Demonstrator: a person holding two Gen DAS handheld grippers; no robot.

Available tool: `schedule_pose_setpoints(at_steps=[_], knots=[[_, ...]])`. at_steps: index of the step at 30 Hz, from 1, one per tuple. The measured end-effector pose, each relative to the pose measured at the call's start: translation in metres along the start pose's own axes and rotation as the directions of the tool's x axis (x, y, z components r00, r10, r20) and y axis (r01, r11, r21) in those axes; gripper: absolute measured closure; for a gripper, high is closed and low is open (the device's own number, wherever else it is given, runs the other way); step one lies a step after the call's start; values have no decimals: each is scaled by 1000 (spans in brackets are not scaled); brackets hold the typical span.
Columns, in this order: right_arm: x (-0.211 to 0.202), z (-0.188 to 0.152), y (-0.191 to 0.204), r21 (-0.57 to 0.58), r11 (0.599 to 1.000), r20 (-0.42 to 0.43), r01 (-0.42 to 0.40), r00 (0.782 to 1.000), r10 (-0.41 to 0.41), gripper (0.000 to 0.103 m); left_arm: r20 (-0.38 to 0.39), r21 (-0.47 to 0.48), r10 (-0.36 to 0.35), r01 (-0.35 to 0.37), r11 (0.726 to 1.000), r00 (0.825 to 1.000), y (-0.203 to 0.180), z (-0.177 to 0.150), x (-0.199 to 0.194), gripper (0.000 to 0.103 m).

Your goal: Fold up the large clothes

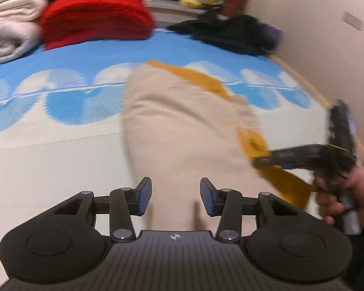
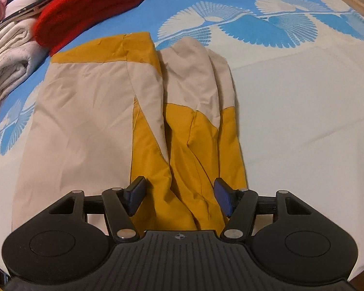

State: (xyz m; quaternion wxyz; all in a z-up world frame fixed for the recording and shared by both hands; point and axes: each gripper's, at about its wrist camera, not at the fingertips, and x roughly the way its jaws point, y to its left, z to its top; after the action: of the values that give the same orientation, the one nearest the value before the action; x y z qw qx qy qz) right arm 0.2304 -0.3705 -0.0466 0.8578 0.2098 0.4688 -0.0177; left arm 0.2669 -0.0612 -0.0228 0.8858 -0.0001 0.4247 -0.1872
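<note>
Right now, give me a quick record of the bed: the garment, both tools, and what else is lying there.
garment: beige and mustard jacket, spread flat on the bed, sleeves folded in
surface: blue and white patterned bedspread
left tool: open, nothing between its pads, over the beige cloth
right tool: open, over the mustard part, not gripping
nearby: red folded blanket, white folded bedding, dark clothes pile
</note>
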Motion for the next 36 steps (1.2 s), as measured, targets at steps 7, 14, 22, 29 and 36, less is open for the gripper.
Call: schedule_pose_setpoints(at_steps=[7, 14, 22, 29, 36], knots=[[-21, -3, 4, -60, 995, 53, -84, 995, 87, 97, -15, -31, 52, -53, 998, 999, 1, 3, 5, 43], [-114, -6, -31, -27, 962, 398, -271, 880, 260, 100, -19, -24, 40, -41, 999, 999, -1, -5, -9, 37], [-63, -6, -64, -3, 999, 94, -40, 995, 40, 102, -89, -23, -29, 27, 999, 996, -10, -7, 7, 34], [-64, 1, -63, -21, 997, 116, -72, 990, 74, 103, -337, 109, 43, -6, 994, 941, -19, -39, 49, 34], [-61, -3, -63, -38, 999, 90, -6, 996, 10, 100, -238, 23, -91, 99, 995, 967, -10, -23, 22, 36]])
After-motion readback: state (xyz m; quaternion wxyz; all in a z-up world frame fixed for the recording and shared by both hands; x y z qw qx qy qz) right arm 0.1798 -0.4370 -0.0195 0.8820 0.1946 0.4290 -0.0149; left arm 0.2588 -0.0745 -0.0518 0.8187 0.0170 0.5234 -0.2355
